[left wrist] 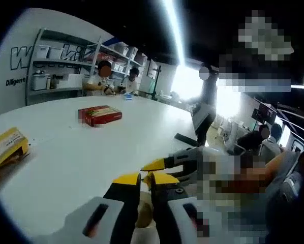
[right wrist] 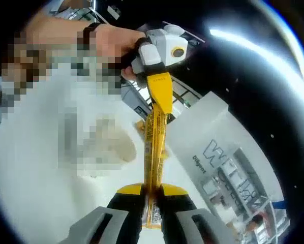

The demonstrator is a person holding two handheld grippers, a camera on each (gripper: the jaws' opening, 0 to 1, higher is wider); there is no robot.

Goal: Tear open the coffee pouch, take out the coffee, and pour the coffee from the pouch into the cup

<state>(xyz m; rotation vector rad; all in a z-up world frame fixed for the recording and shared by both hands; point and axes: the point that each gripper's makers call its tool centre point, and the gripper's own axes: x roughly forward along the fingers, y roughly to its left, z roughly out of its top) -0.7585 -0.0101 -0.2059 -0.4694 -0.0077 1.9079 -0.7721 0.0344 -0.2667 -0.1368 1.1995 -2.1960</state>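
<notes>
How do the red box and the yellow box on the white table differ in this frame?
The red box lies mid-table, whole in the left gripper view; the yellow box sits at the view's left edge, partly cut off. The red one looks flat; the yellow one looks tilted, an end facing the camera. Both rest on the table.

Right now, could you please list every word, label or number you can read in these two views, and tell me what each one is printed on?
"W" then partly hidden large outlined letters: white wall, behind the shelves; no whole word readable.
"Dilige...": smaller line beneath it, cut off; in the right gripper view it shows blurred.
Red box: print too blurred.
Yellow box: print too blurred.
Coffee pouch, between left gripper and right gripper: small print unreadable.
</notes>
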